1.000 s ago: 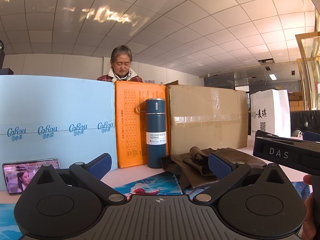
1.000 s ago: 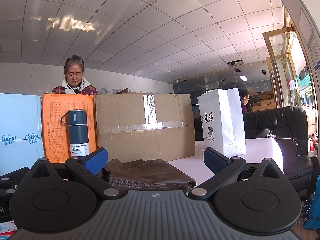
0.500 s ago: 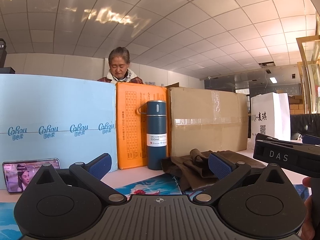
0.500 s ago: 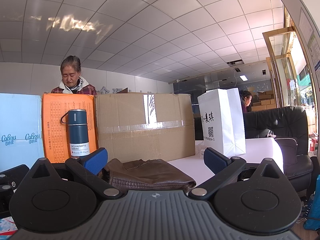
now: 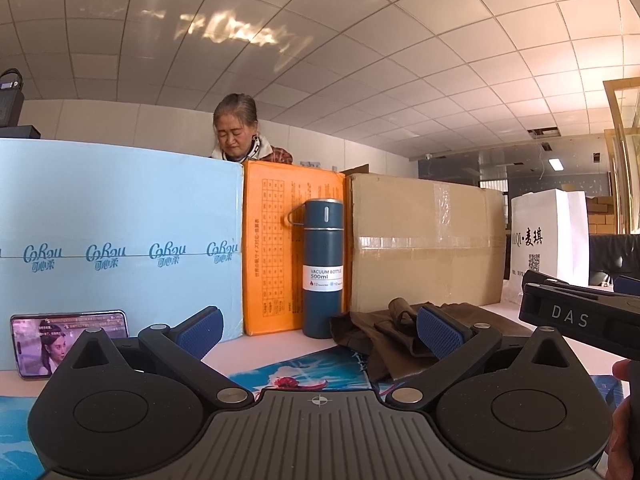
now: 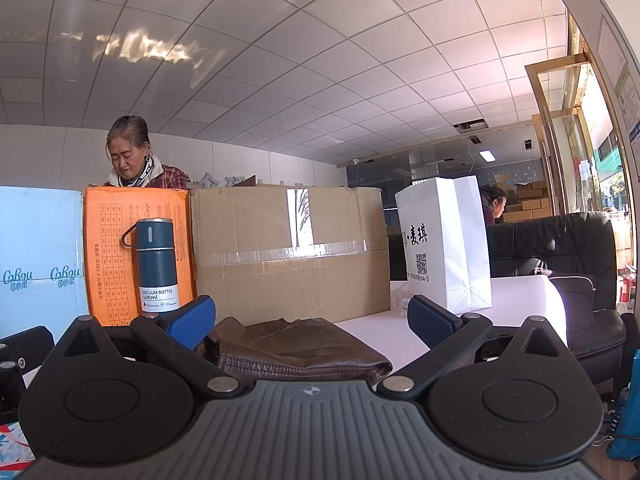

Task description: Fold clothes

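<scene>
A brown leather-like garment [image 6: 296, 346] lies folded in a low bundle on the white table [image 6: 384, 330]. In the left wrist view the garment [image 5: 384, 328] lies to the right, behind the right finger. My left gripper [image 5: 320, 330] is open and empty, low over the table, left of the garment. My right gripper [image 6: 312, 316] is open and empty, with the garment between and just beyond its fingers. The right gripper's body [image 5: 580, 316] shows at the right edge of the left wrist view.
A blue vacuum bottle [image 5: 323, 268] stands at the back before an orange box [image 5: 276, 252], a light blue box [image 5: 116, 248] and a cardboard box [image 5: 428, 240]. A phone [image 5: 68, 340] leans at left. A white paper bag [image 6: 444, 248] stands at right. A person [image 5: 236, 132] is behind the boxes.
Both grippers stay open and nearly still; the left view has shifted slightly. The person behind the boxes has bent her head lower.
</scene>
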Motion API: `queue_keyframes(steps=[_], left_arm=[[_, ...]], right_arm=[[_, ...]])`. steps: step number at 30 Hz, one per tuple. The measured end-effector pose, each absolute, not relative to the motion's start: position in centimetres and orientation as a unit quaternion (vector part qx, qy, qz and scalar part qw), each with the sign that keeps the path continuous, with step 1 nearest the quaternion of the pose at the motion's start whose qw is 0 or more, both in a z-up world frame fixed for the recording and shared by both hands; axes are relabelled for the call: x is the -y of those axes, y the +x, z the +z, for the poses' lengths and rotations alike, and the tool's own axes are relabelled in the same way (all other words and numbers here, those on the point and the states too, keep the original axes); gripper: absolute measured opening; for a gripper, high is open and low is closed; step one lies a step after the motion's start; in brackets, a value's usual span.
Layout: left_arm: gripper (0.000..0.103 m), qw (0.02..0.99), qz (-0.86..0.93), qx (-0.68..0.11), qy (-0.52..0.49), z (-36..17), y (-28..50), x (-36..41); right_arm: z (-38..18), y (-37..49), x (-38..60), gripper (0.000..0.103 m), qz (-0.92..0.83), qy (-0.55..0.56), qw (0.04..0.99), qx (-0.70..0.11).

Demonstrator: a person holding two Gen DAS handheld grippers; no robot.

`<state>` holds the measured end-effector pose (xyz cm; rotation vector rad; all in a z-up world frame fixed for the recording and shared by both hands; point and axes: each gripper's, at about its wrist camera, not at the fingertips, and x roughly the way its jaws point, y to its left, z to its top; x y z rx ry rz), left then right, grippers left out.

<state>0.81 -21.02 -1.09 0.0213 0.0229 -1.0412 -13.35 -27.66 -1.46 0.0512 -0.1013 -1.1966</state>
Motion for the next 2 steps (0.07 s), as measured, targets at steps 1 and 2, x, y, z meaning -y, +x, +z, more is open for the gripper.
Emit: queue_keyframes(steps=[1, 2], left_arm=[[0.103, 0.867, -0.497, -0.011, 0.010, -1.09, 0.81, 21.01], [0.103, 0.867, -0.498, -0.011, 0.011, -1.08, 0.82, 20.99]], right_arm=[[-1.46, -13.36, 27.66, 0.103, -0.563, 0.024, 0.825, 0.048], [-1.46, -13.36, 27.66, 0.103, -0.563, 0.024, 0.825, 0.047]])
